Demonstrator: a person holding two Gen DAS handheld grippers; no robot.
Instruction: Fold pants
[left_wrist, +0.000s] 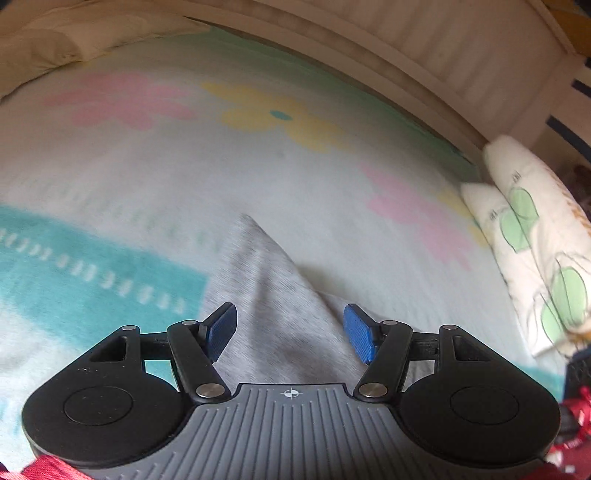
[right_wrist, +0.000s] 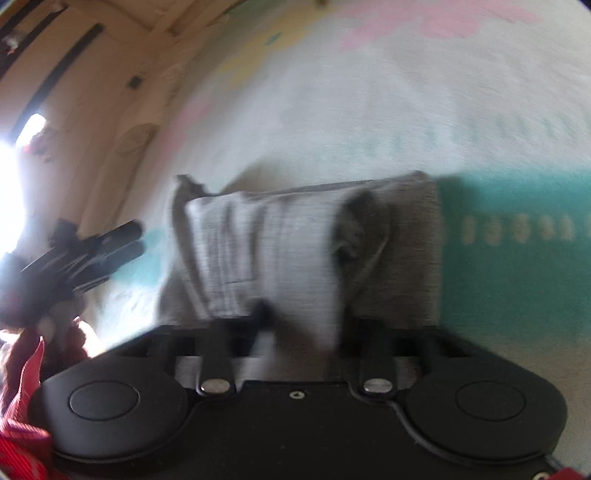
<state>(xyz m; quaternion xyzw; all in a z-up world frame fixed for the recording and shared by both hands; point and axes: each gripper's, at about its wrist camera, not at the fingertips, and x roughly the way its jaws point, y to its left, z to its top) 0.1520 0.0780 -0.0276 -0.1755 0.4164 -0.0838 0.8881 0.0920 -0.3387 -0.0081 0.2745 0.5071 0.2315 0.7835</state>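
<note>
A: Left gripper (left_wrist: 290, 334) first. Its blue pads (left_wrist: 357, 332) stand wide apart, nothing pinched. A grey corner of the pants (left_wrist: 266, 295) runs up between the two fingers, but neither pad presses on it.

B: Agreed, spread wide and hovering over the cloth. The pants lie on a flowered blanket (left_wrist: 184, 166), pale with pink and yellow blooms and a teal band. Two pillows with green leaf prints (left_wrist: 535, 236) sit along the right edge.

A: Over to the right wrist view, and it's blurred. The right gripper (right_wrist: 301, 328) sits at the near edge of the pants (right_wrist: 280, 240), which here are a folded grey bundle, a lighter layer on top of a darker one.

B: Fabric hangs right down between its black fingers (right_wrist: 218, 350), which stand partway in. Through the smear I can't see whether they truly clamp it.

A: Same here, can't call that grip. On the left of that view the other gripper (right_wrist: 99, 251) shows as a dark blur beside the bundle, apart from it, with a red strap (right_wrist: 22, 387) below.
</note>
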